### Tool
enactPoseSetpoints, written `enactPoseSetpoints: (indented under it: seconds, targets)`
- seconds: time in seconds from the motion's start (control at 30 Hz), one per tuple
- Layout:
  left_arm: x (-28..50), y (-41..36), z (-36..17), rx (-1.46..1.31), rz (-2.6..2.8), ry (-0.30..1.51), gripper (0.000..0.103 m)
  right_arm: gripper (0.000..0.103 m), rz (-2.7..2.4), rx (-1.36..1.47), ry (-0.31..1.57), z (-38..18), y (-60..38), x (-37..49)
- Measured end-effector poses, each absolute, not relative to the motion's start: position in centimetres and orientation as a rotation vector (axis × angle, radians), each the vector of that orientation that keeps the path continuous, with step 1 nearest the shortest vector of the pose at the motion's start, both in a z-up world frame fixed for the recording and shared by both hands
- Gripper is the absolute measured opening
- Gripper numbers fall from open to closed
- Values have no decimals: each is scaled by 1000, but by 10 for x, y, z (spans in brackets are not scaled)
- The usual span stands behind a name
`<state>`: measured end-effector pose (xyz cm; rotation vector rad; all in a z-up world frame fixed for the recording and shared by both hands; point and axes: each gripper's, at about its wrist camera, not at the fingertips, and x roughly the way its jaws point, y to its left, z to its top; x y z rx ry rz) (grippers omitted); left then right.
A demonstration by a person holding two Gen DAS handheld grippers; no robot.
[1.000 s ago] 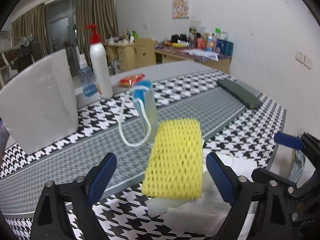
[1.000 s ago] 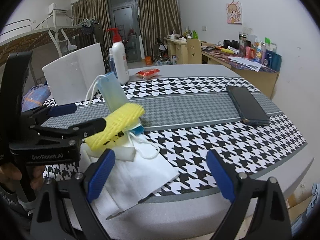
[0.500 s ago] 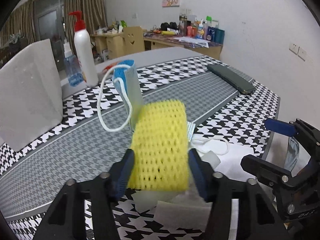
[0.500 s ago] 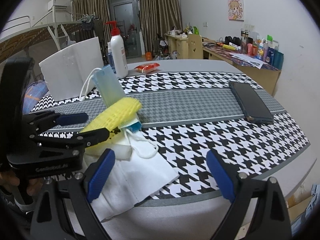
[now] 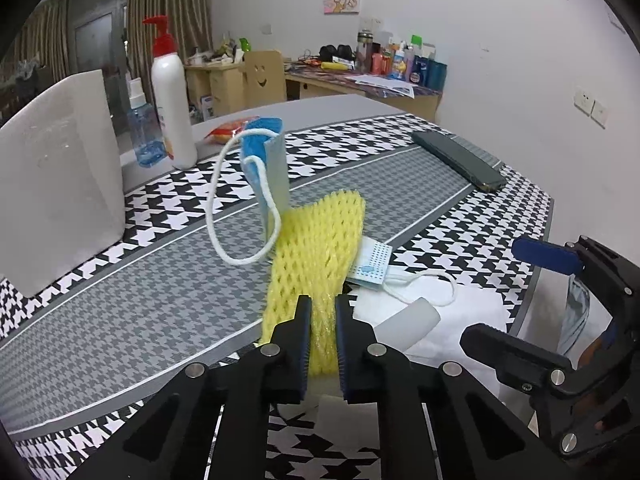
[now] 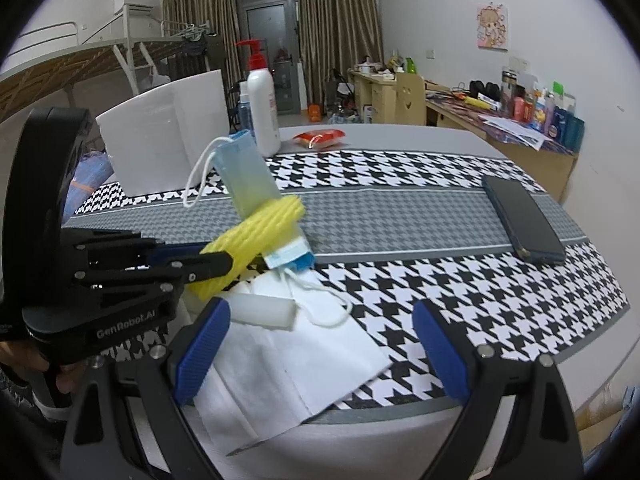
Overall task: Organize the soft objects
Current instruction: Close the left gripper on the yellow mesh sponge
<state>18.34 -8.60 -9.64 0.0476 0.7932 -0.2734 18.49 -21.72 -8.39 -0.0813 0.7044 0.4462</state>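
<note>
A white pump bottle (image 5: 173, 96) with a red top stands far back on the houndstooth-covered desk (image 5: 140, 312). Just left of it are a small blue spray bottle (image 5: 142, 128) and a white box (image 5: 56, 192); an orange packet (image 5: 230, 130) lies just to its right and a dark phone (image 5: 456, 160) well to its right.

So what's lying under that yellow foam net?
Under the yellow foam net, a folded blue face mask pokes out, resting on white tissue. The net hides the rest.

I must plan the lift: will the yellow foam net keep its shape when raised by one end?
Probably not. The yellow foam net already pinches narrow between the left tongs, so it seems soft and light. Its free end may droop and drag the blue face mask.
</note>
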Motion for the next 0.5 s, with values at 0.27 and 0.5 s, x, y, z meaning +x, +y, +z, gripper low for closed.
enactPoseSetpoints:
  seconds: [0.27,0.5]
  targets:
    - [171,-69,-77,14,-260,730,12,95,503,-91,691,-80,-204,183]
    - [162,-57,-71,-2,-234,711,12,95,570,-99,724,-86,-187,182]
